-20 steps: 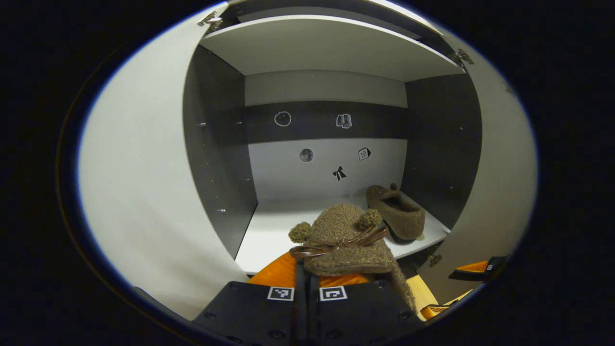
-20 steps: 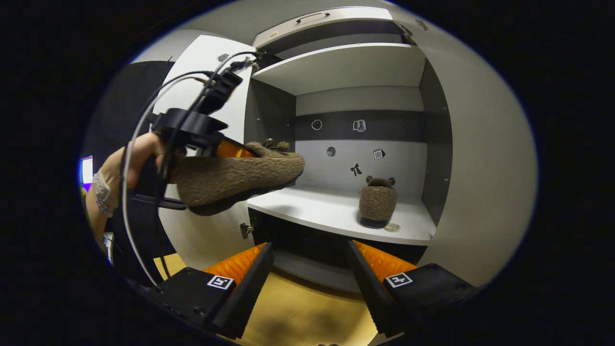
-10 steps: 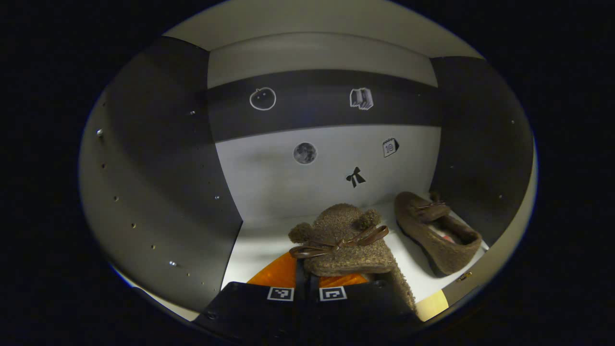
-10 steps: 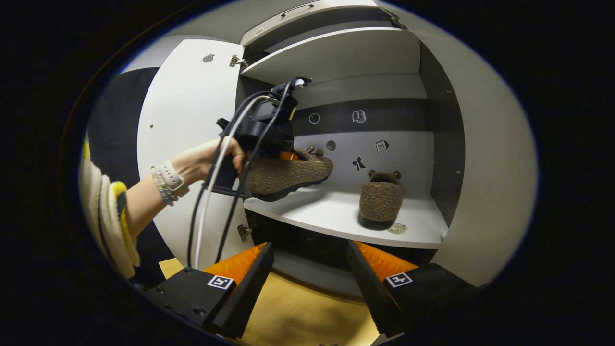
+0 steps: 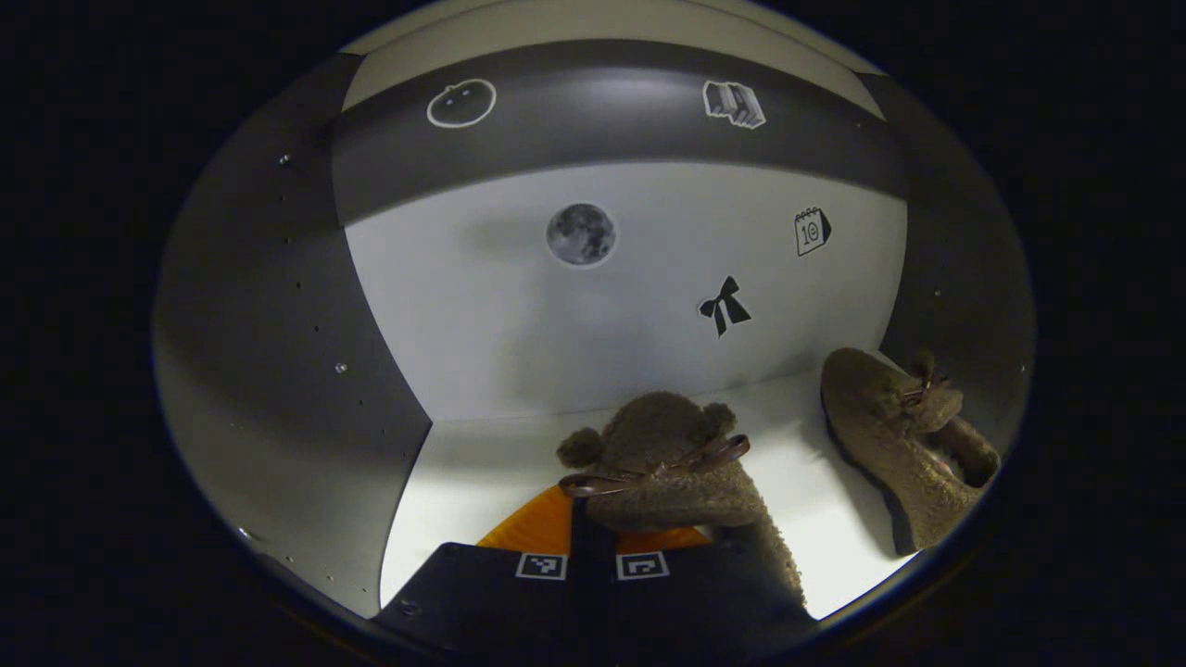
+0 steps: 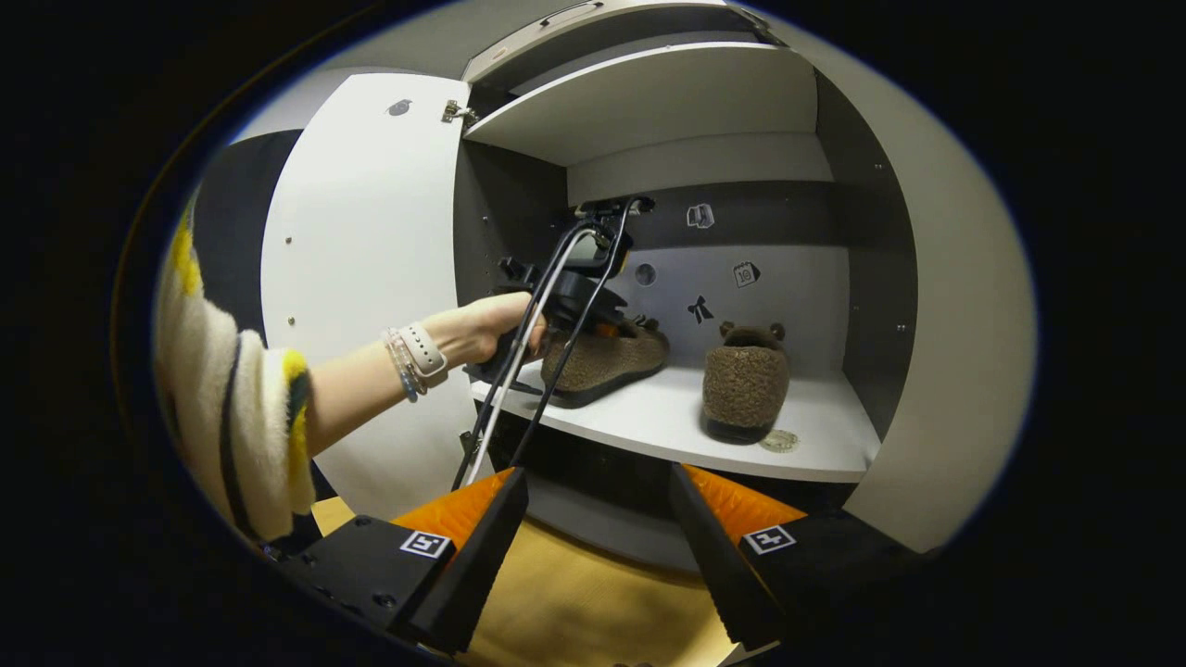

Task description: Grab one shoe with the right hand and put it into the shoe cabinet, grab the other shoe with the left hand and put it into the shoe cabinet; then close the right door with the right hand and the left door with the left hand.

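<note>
The fuzzy brown slipper (image 5: 662,463) sits pinched in my left gripper (image 5: 593,537), inside the shoe cabinet (image 6: 649,102) low over its white shelf (image 5: 482,482). Its mate (image 6: 744,384) already stands on the shelf to the right, apart. I'm placing the second shoe; next I should lower and release. My right gripper (image 6: 598,519) hangs outside, jaws spread, empty.

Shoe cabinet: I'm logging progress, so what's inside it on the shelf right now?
On the shelf one fuzzy brown shoe stands at the right. The second shoe, gripped by the left gripper, is at the shelf's left. A small round disc lies beside the first; under the shoes is hidden.
</note>
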Demonstrator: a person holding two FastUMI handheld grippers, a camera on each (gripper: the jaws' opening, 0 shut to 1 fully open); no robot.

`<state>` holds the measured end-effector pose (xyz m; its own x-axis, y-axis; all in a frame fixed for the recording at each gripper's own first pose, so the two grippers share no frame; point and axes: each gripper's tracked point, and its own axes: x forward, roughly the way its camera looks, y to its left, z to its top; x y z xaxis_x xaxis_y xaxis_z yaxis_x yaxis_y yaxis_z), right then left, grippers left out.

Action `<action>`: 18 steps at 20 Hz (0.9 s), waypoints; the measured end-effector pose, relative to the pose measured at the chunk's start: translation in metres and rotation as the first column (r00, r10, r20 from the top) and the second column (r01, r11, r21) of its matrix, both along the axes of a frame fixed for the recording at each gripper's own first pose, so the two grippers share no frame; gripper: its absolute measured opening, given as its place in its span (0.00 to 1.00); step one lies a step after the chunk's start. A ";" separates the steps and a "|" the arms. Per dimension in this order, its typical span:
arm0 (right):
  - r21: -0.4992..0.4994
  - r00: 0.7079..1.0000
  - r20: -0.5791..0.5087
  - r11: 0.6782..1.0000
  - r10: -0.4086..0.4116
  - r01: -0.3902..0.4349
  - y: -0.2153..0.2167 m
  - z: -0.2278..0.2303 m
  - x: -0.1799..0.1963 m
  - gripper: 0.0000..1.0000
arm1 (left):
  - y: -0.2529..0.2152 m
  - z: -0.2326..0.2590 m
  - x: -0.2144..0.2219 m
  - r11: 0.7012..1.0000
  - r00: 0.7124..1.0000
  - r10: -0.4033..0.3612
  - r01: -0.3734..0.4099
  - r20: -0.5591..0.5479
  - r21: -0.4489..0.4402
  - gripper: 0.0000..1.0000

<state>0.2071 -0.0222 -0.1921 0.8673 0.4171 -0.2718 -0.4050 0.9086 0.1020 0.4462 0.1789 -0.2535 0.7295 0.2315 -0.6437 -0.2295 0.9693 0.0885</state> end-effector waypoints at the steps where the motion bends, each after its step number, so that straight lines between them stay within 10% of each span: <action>1: -0.011 1.000 0.002 1.000 -0.001 0.001 -0.001 -0.002 0.001 0.98 | 0.000 -0.001 0.001 1.000 1.000 0.005 -0.005 0.007 -0.004 0.05; 11: -0.008 1.000 -0.022 1.000 0.002 -0.002 0.002 -0.007 0.004 0.99 | 0.000 0.008 0.000 0.994 0.998 -0.048 0.045 0.035 0.095 0.17; 18: -0.004 1.000 0.001 1.000 -0.008 0.008 0.007 0.005 0.003 0.98 | 0.005 0.039 -0.026 0.993 0.994 -0.076 0.068 0.081 0.093 0.72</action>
<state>0.2105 -0.0149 -0.1872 0.8709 0.4090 -0.2724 -0.3979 0.9122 0.0974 0.4200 0.1842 -0.2147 0.7968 0.2307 -0.5584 -0.1699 0.9725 0.1594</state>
